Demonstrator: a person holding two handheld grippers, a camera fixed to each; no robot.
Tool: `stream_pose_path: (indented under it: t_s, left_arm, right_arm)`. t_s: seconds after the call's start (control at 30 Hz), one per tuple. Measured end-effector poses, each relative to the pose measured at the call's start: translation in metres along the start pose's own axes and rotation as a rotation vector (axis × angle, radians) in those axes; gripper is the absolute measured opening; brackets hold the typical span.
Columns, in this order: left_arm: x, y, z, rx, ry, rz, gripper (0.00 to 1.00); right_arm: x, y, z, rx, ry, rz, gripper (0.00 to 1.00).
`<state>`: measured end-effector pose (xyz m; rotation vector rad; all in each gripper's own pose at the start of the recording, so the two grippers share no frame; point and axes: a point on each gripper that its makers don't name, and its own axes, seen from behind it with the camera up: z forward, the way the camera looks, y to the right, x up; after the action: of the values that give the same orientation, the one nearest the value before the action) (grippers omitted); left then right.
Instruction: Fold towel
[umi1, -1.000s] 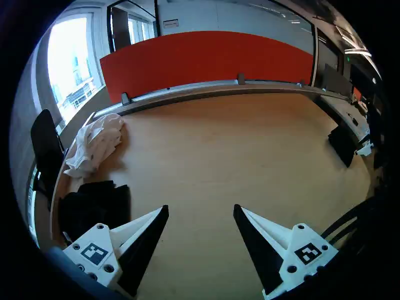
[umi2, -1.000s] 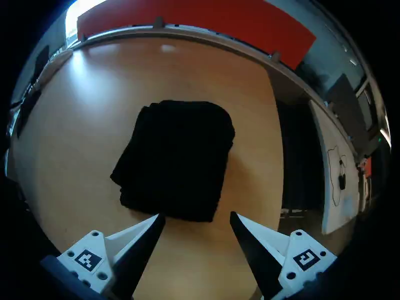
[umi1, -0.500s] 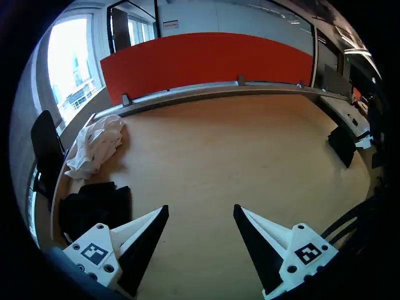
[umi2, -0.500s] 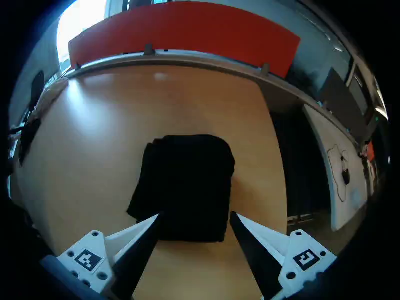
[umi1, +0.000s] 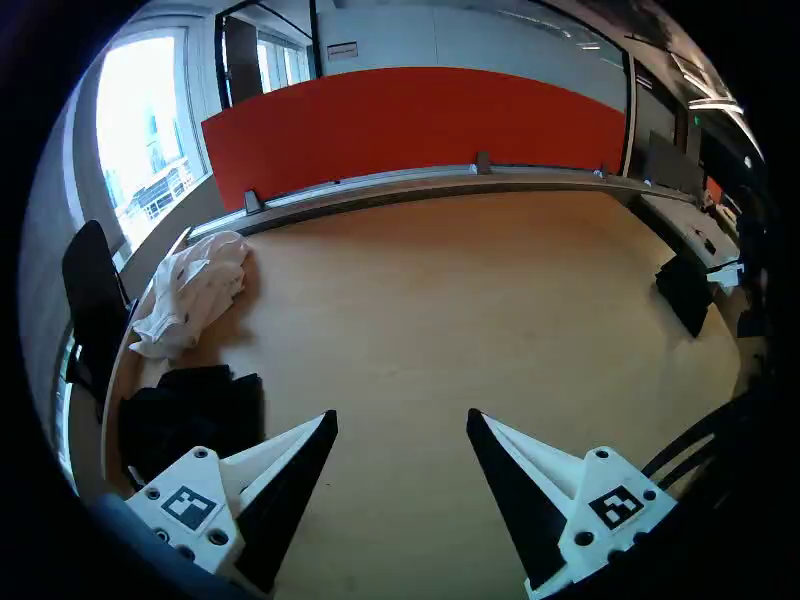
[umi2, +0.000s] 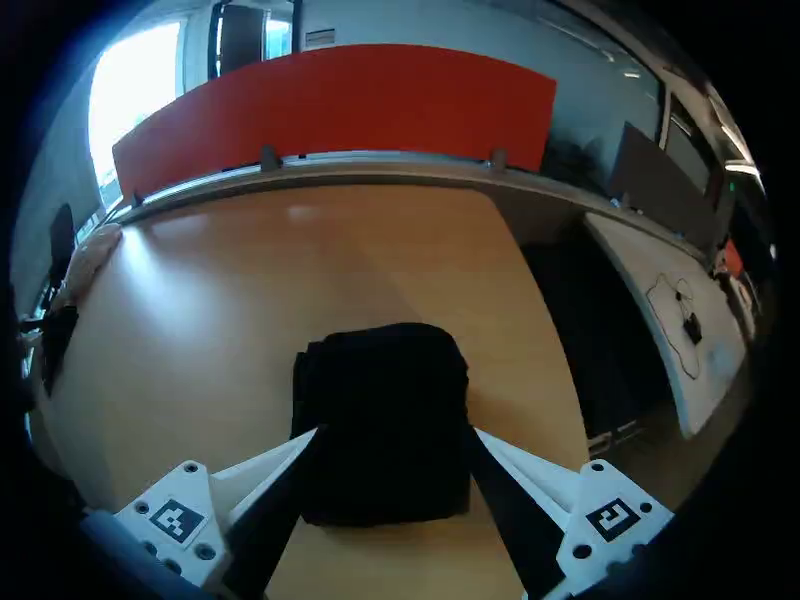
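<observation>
Folded black towel (umi2: 385, 400): lower centre, on counter (umi2: 200, 300), between the spread fingers of right tool (umi2: 392, 431). Left tool (umi1: 400, 413): fingers apart, holding nothing. Step: folding apparently finished; next move probably closes on the towel to lift it aside.

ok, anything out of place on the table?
Only the white cloth, crumpled in an unfolded heap at the table edge. The black towel lies folded and flat inside the open right hand-held gripper.
</observation>
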<state>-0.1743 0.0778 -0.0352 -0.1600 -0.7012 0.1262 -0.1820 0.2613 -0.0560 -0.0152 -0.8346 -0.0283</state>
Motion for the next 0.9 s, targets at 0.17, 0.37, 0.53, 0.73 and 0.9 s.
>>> stream_pose_path:
  t_s: [0.17,0.37,0.53,0.73,0.9]
  left_arm:
    - [-0.001,0.000,0.000,0.000,-0.002,0.003,0.96]
    - [-0.001,-0.003,-0.003,0.005,-0.003,0.005,0.96]
    - [-0.003,-0.006,-0.004,0.015,-0.005,0.001,0.96]
    - [-0.005,-0.010,-0.006,0.027,-0.009,-0.007,0.96]
    - [-0.008,-0.014,-0.009,0.036,-0.012,-0.012,0.96]
  right_arm:
    - [0.004,-0.004,0.003,0.001,0.012,0.006,1.00]
    - [0.015,-0.007,0.014,0.007,0.022,0.004,1.00]
    - [0.028,-0.009,0.027,0.010,0.023,-0.007,1.00]
    - [0.041,-0.009,0.042,0.011,0.020,-0.020,1.00]
    - [0.046,-0.009,0.050,0.013,0.015,-0.022,1.00]
